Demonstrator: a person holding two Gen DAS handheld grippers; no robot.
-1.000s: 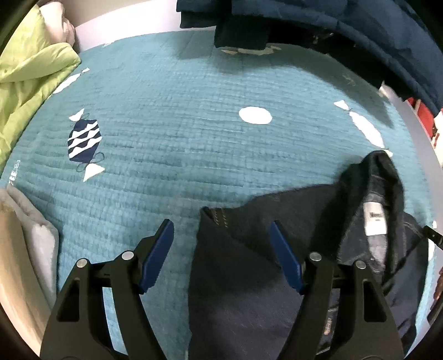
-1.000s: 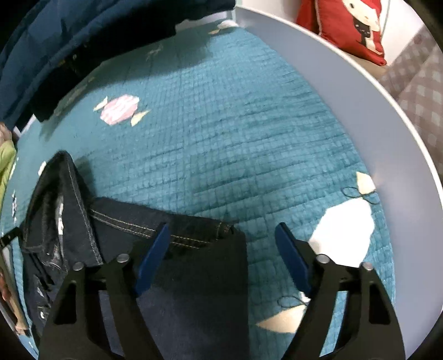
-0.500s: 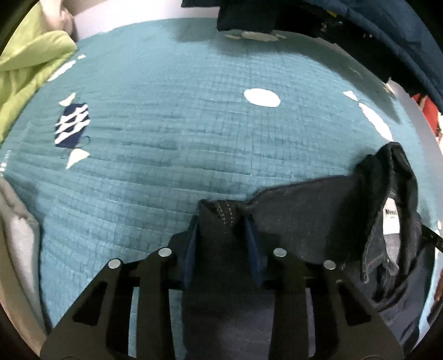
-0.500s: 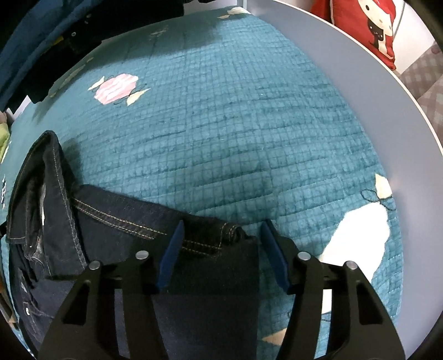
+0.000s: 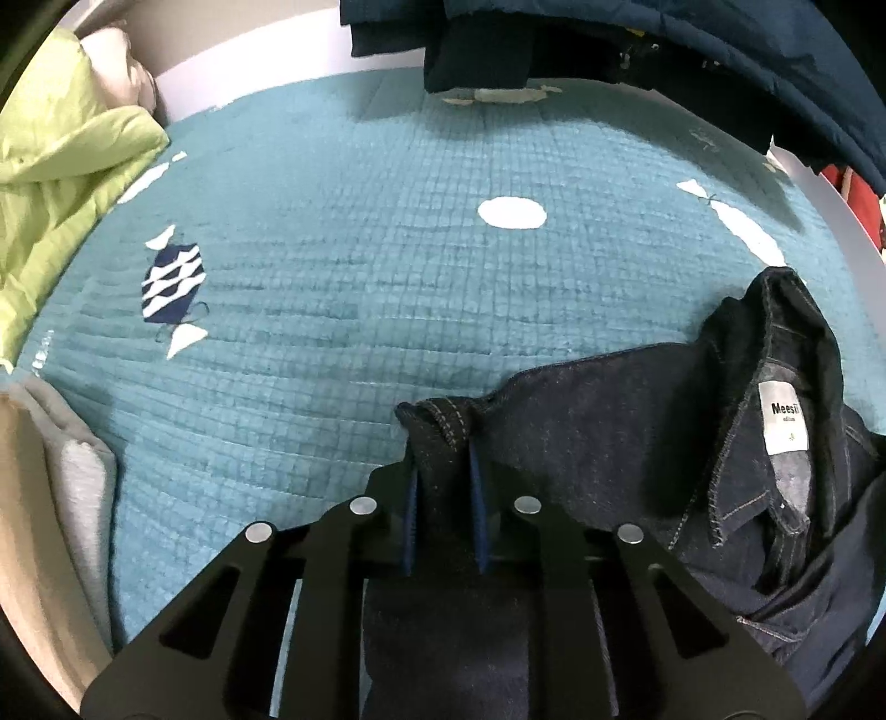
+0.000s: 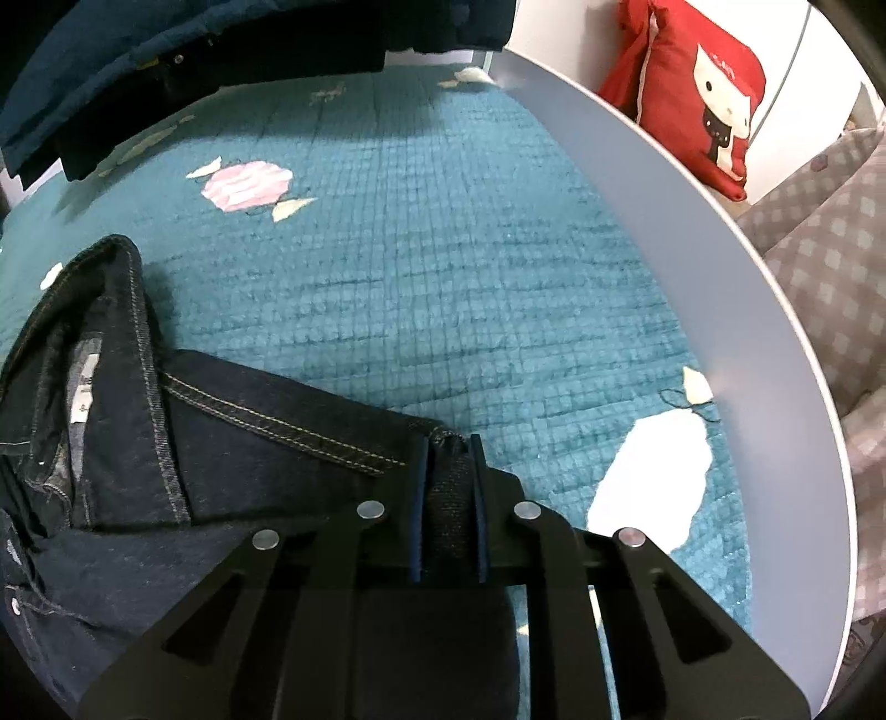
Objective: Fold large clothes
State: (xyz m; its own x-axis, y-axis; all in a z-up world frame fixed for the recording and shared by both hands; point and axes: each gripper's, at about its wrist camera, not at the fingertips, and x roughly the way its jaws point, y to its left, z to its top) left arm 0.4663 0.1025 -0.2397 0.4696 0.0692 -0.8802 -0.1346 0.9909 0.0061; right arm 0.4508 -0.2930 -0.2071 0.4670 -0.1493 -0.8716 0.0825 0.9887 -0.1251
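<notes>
A dark denim garment (image 5: 637, 443) lies on a teal quilted bed cover (image 5: 387, 277). Its collar with a white label (image 5: 783, 412) sits at the right of the left wrist view. My left gripper (image 5: 443, 471) is shut on a stitched corner of the denim. In the right wrist view the same garment (image 6: 232, 443) spreads to the left, collar at far left. My right gripper (image 6: 449, 459) is shut on the other stitched corner of the denim.
A lime green quilt (image 5: 61, 177) lies at the left, grey-white folded cloth (image 5: 66, 498) beside it. Dark blue clothes (image 5: 664, 44) hang over the far edge. A white bed rail (image 6: 720, 277) runs along the right, with a red cushion (image 6: 698, 88) and checked bedding (image 6: 830, 266) beyond.
Both grippers were open around the denim corners a second ago. Both have closed onto the fabric and now pinch it.
</notes>
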